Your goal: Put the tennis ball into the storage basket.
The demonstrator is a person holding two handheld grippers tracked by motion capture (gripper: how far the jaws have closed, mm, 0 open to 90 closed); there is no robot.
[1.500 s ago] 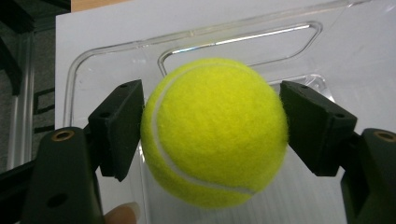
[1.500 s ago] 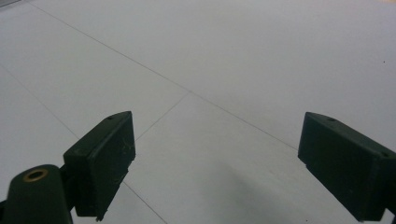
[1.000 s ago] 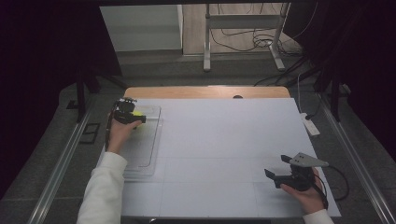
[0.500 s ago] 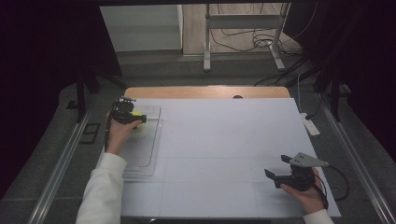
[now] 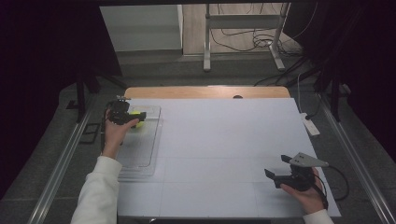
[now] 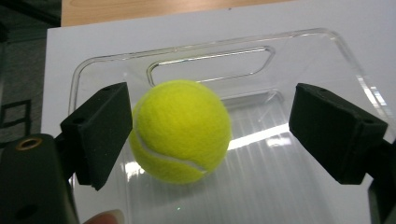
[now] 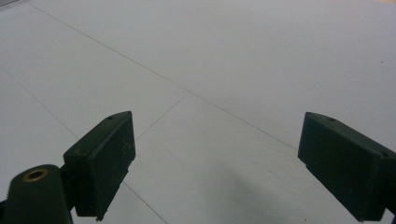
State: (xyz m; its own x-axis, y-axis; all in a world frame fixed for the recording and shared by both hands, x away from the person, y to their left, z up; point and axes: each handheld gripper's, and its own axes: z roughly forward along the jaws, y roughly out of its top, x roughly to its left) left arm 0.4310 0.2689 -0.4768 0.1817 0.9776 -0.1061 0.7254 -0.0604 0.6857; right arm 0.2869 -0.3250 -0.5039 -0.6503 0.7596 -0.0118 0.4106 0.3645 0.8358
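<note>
— What's the ball [image 6: 181, 131] made of?
— Fuzzy yellow felt, matt, with a smooth pale seam curving across it.

— And the tray [image 6: 322, 51] under it?
— Clear glossy plastic; light streaks glare off its floor.

— The jaws of the left gripper [image 6: 211, 133]?
— Black and matt, slightly grainy, like moulded plastic, with a brass-coloured insert in the body.

— The table [image 5: 224, 140]?
— A smooth matt white sheet crossed by thin seams, and bare pale wood along the far edge.
</note>
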